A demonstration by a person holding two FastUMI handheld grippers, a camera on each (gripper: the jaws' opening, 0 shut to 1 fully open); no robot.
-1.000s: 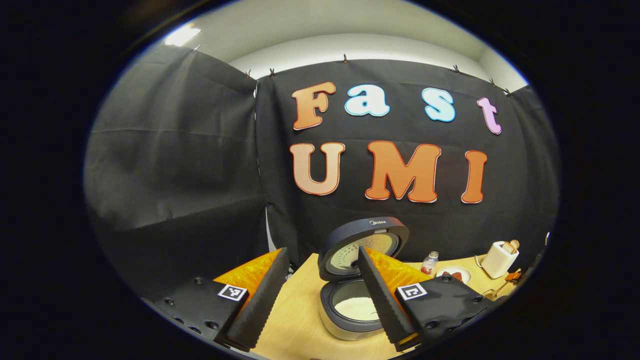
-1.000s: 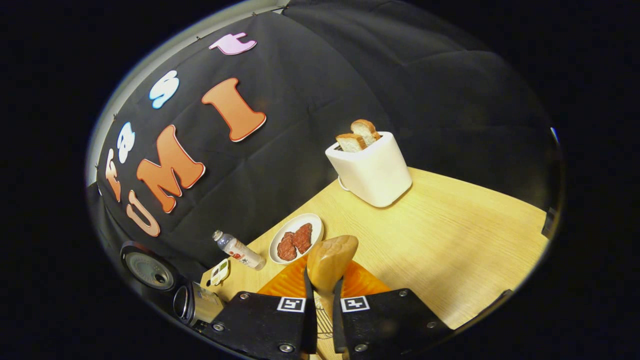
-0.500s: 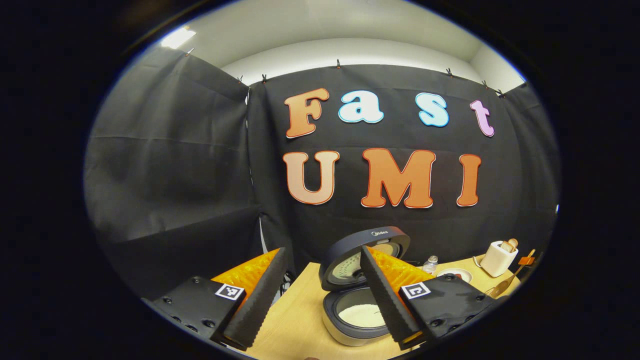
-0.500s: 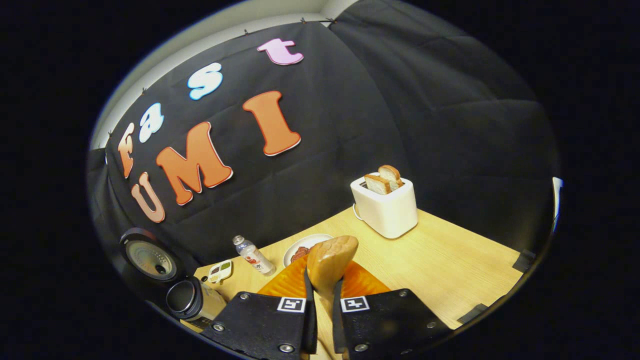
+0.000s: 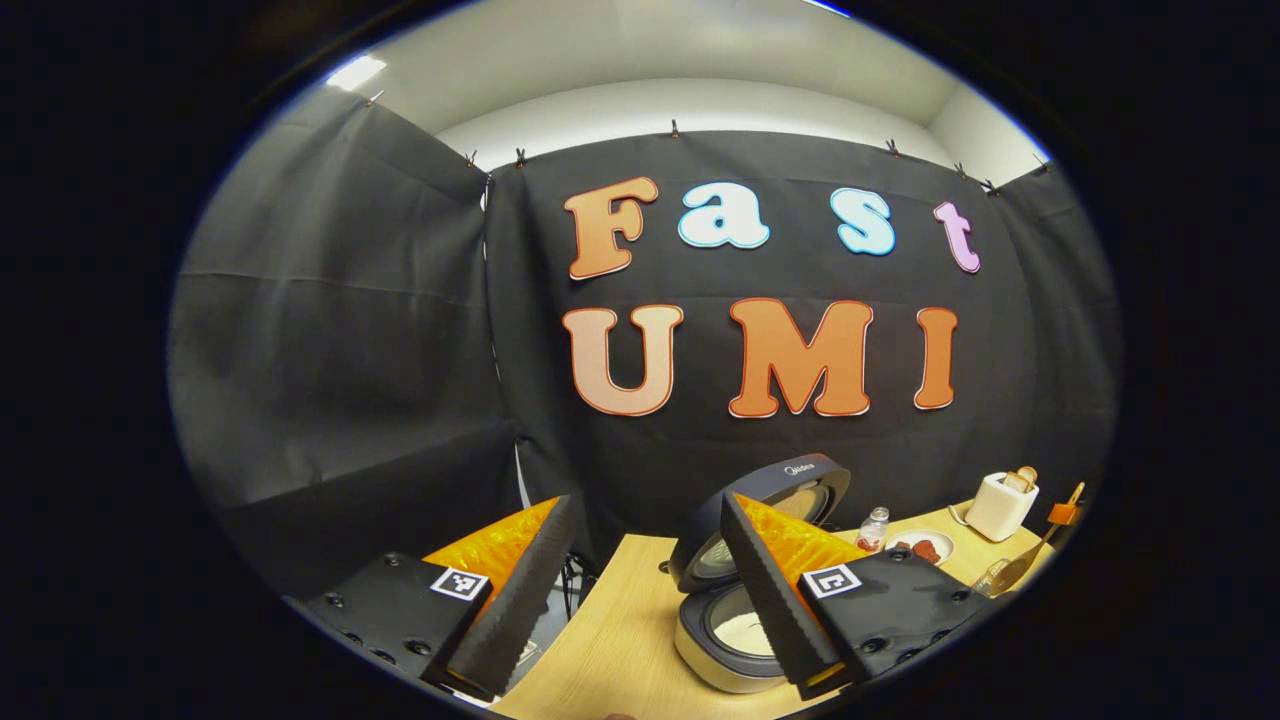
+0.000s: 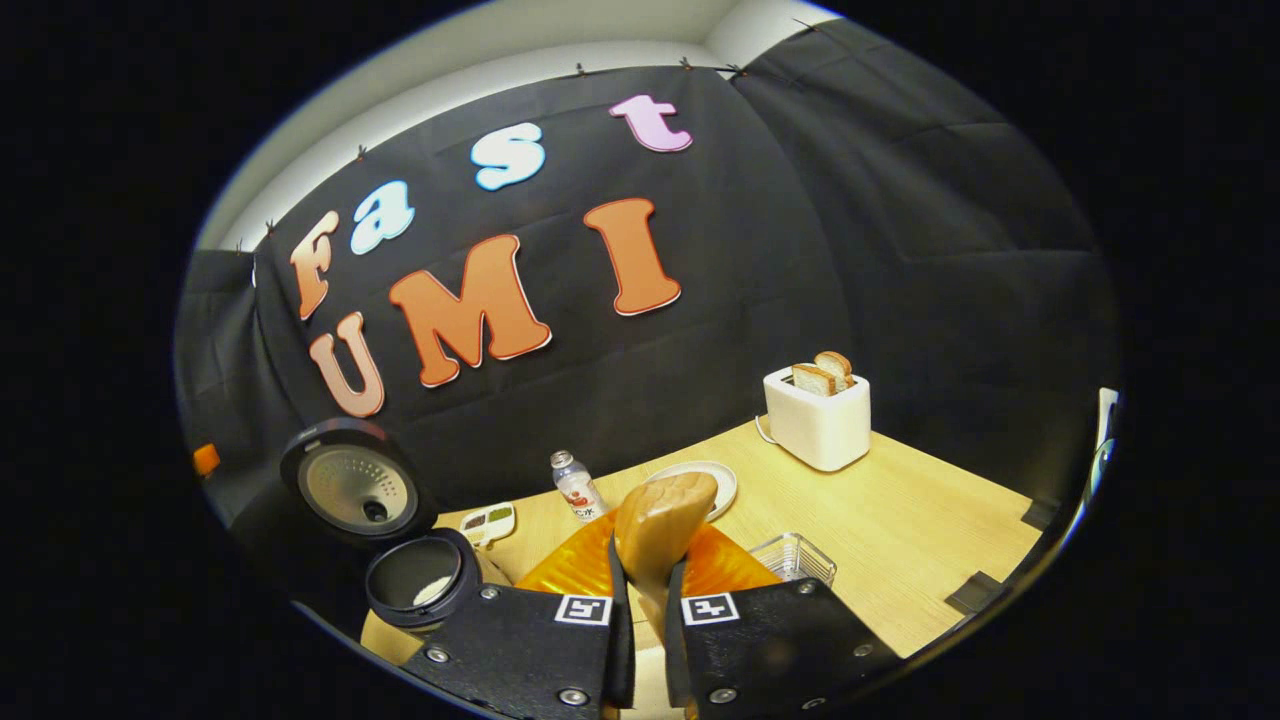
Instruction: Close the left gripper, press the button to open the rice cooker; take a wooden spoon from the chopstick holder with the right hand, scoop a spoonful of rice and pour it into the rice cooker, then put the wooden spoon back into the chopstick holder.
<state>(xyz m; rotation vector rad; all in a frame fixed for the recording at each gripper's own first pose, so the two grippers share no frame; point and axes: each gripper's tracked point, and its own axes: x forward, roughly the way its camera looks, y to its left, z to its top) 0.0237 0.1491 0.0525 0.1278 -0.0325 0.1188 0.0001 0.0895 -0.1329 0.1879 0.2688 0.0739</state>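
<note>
rice cooker (image 6: 410,570) now nearer, lid raised

Black cloth (image 5: 350,300) hangs as the booth's walls on three sides, clipped along its top edge. Above it runs a white wall (image 5: 700,100) and a pale ceiling with a bright lamp (image 5: 357,72) at one corner. Below stands a light wooden tabletop (image 6: 900,520).

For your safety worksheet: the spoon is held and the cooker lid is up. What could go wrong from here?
1. The right gripper pinches the wooden spoon low on its handle; it may twist while scooping.
2. The rice cooker sits near the table's edge; a knock could shift it.
3. The small bottle stands close by and could topple.
</note>
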